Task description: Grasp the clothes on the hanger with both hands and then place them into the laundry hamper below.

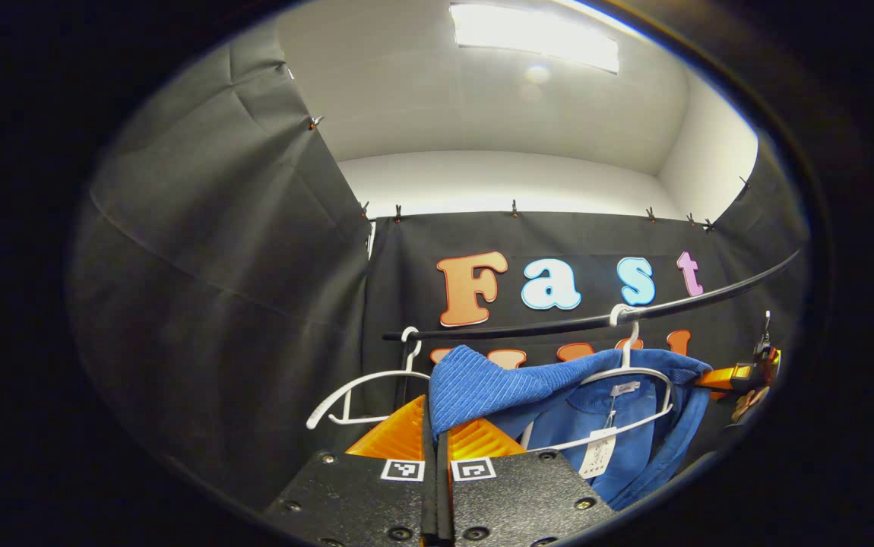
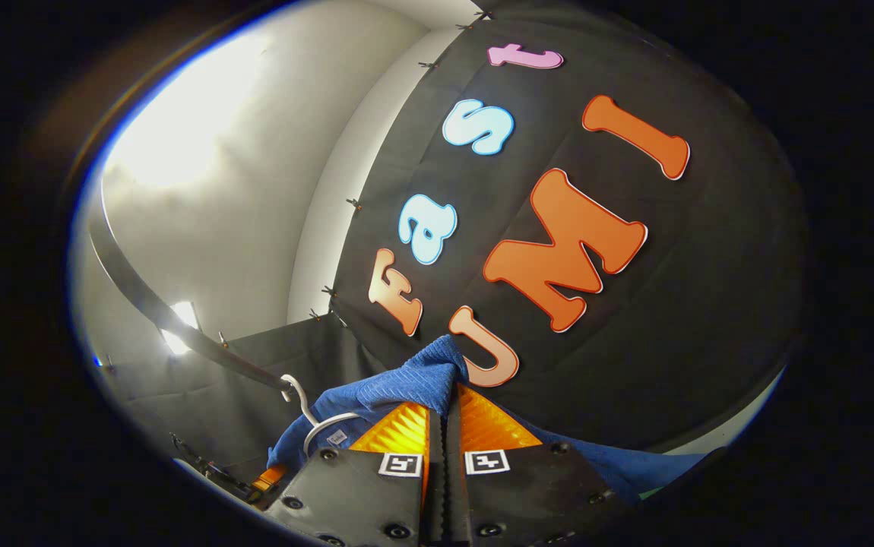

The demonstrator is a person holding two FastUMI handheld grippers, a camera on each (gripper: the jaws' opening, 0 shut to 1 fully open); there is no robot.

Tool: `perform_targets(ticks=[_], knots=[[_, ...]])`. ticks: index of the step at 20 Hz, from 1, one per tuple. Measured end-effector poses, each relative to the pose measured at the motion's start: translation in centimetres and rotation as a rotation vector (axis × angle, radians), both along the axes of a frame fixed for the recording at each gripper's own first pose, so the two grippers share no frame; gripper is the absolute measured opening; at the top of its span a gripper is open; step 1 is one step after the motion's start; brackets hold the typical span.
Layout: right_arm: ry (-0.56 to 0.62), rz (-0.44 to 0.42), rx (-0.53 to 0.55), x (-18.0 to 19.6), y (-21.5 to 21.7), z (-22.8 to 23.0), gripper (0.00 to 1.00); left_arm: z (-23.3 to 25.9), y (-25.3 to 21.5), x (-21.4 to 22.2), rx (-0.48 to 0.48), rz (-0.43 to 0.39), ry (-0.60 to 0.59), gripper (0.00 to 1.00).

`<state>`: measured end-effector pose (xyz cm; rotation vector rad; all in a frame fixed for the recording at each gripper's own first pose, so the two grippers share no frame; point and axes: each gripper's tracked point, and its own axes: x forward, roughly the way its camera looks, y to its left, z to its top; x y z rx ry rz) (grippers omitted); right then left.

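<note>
Left claw (image 1: 437, 448), fingers closed together, grips a fold of the blue garment (image 1: 482, 387). The garment hangs on a white hanger (image 1: 634, 380) from the black rail (image 1: 558, 325); an empty hanger (image 1: 361, 387) hangs beside it. Right claw (image 2: 444, 422), likewise closed, pinches another fold of the garment (image 2: 406, 387) near the hanger (image 2: 315, 422).

Your left gripper (image 1: 437, 437): rail (image 1: 558, 325) crosses just above, empty hanger (image 1: 365, 387) close left, blue garment (image 1: 558, 403) on second hanger (image 1: 634, 380) ahead-right. Room open upward left. Your right gripper (image 2: 444, 425): garment bunched at tips, cloth wall (image 2: 634, 342) close ahead.
</note>
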<state>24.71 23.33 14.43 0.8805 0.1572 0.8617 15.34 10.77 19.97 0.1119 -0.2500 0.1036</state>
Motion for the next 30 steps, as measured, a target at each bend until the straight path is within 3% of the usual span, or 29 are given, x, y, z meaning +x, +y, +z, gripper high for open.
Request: perform_targets(ticks=[8,13,16,24,30], knots=[[0.001,-0.071,-0.035,2.4,-0.2,-0.9,0.07,2.5,0.8,3.4,0.077,0.046,-0.023,0.0],[0.019,-0.108,-0.071,4.0,-0.3,-2.2,0.07,-0.9,1.9,5.9,0.059,0.041,0.063,0.0],[0.066,-0.157,-0.115,6.3,0.1,-4.4,0.07,-4.2,1.8,6.8,-0.019,0.015,0.12,0.0],[0.033,-0.213,-0.19,4.1,-0.8,-4.8,0.07,-8.3,2.2,4.1,-0.123,-0.043,0.174,0.0],[0.06,-0.241,-0.286,3.0,-2.0,-7.8,0.07,-10.9,1.9,2.6,-0.114,-0.043,0.236,0.0]])
